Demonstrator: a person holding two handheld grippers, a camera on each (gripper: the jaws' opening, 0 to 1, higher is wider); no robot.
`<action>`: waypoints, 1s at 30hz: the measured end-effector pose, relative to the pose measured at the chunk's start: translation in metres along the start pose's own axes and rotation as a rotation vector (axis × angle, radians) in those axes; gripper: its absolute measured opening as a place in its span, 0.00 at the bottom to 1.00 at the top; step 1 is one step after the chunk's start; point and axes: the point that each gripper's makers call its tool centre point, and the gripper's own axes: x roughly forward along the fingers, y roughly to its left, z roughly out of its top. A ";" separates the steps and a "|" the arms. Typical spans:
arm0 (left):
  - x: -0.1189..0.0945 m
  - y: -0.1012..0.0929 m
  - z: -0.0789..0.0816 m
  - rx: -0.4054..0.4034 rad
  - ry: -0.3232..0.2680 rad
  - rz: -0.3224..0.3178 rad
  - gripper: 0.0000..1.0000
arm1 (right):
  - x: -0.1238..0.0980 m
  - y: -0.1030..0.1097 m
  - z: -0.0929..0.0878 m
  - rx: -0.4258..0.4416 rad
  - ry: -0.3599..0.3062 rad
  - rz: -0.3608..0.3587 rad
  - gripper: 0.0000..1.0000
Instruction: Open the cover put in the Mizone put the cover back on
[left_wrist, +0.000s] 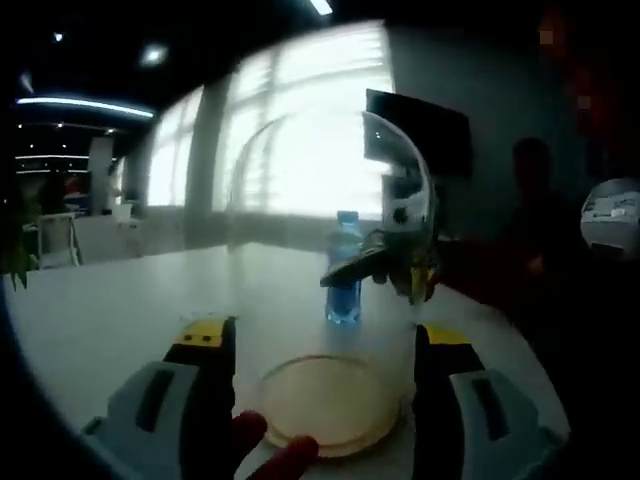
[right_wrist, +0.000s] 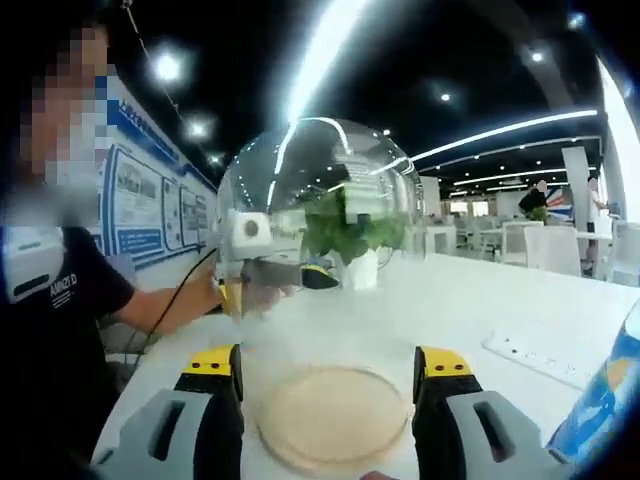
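- Cover (left_wrist: 330, 230): clear glass dome, rounded top, upright on the white table (left_wrist: 120, 300). It stands over a round pale wooden base (left_wrist: 328, 403); whether its rim touches the base cannot be told. In the right gripper view the dome (right_wrist: 320, 200) rises over the same disc (right_wrist: 333, 415), reflecting ceiling lights.
- Mizone (left_wrist: 343, 268): blue drink bottle, blue cap, upright on the table beyond the dome, outside it, seen through the glass. In the right gripper view a blue bottle (right_wrist: 600, 400) shows at the right edge, beside the dome.
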 end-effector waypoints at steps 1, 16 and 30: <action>0.001 0.000 0.000 0.007 0.000 0.000 0.60 | 0.001 0.000 0.000 0.003 0.000 0.006 0.65; 0.001 0.002 0.000 0.006 -0.016 -0.006 0.61 | 0.012 0.001 -0.003 -0.032 0.016 0.043 0.71; 0.002 0.003 -0.002 -0.037 -0.039 -0.006 0.61 | 0.014 0.000 -0.007 -0.055 0.030 0.046 0.73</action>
